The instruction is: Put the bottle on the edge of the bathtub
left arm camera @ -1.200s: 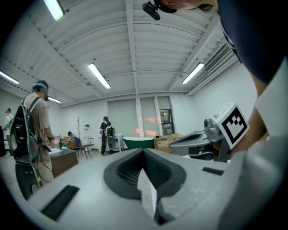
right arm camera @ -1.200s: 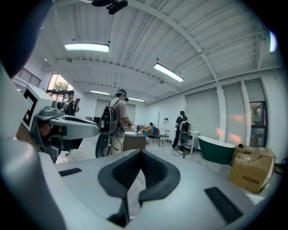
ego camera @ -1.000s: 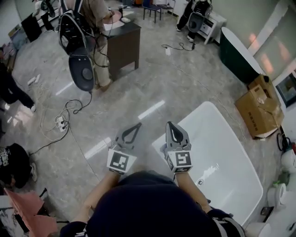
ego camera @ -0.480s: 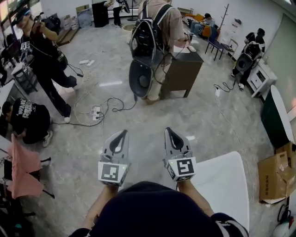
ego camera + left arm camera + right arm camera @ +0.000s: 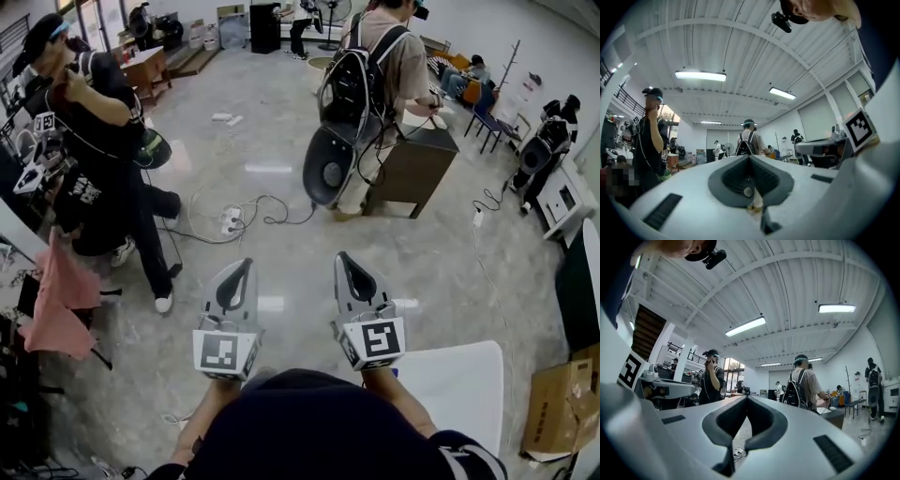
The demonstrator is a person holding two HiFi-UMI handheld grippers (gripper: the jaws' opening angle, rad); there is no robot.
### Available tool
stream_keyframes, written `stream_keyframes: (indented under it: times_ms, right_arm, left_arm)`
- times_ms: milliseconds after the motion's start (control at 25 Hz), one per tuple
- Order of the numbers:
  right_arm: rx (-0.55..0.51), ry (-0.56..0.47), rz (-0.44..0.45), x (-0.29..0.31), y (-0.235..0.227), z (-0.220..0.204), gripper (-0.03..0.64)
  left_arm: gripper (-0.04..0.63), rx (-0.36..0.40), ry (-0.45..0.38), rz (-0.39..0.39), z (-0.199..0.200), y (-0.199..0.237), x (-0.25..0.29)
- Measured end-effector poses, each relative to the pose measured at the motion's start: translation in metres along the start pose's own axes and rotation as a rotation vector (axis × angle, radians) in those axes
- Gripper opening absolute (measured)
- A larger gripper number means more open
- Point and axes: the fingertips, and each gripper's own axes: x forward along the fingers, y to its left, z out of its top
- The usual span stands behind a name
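Observation:
No bottle shows in any view. Only a corner of the white bathtub (image 5: 464, 380) is in the head view, at the lower right, beside my right arm. My left gripper (image 5: 244, 266) and right gripper (image 5: 343, 257) are held side by side in front of me, above the grey floor, pointing out into the room. Both are shut with nothing between the jaws. In the left gripper view the left gripper (image 5: 749, 157) has its tips together against the hall and ceiling. The right gripper view shows the right gripper (image 5: 747, 398) closed the same way.
A person with a backpack (image 5: 370, 70) stands by a dark cabinet (image 5: 412, 173) ahead. Another person in black (image 5: 98, 131) is at the left. A power strip and cables (image 5: 230, 222) lie on the floor. A cardboard box (image 5: 553, 408) sits at the right edge.
The head view has swung away from the bathtub toward the room, so the tub slid to the lower right corner. Both grippers stayed shut and side by side and now point level.

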Motion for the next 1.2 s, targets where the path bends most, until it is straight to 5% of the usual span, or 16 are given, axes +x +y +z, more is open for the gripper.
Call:
stream_keyframes:
  times_ms: [1200]
  right_arm:
    - [-0.013, 0.022, -0.025, -0.051, -0.031, -0.015, 0.015]
  left_arm:
    - [0.0, 0.012, 0.04, -0.024, -0.015, -0.057, -0.01]
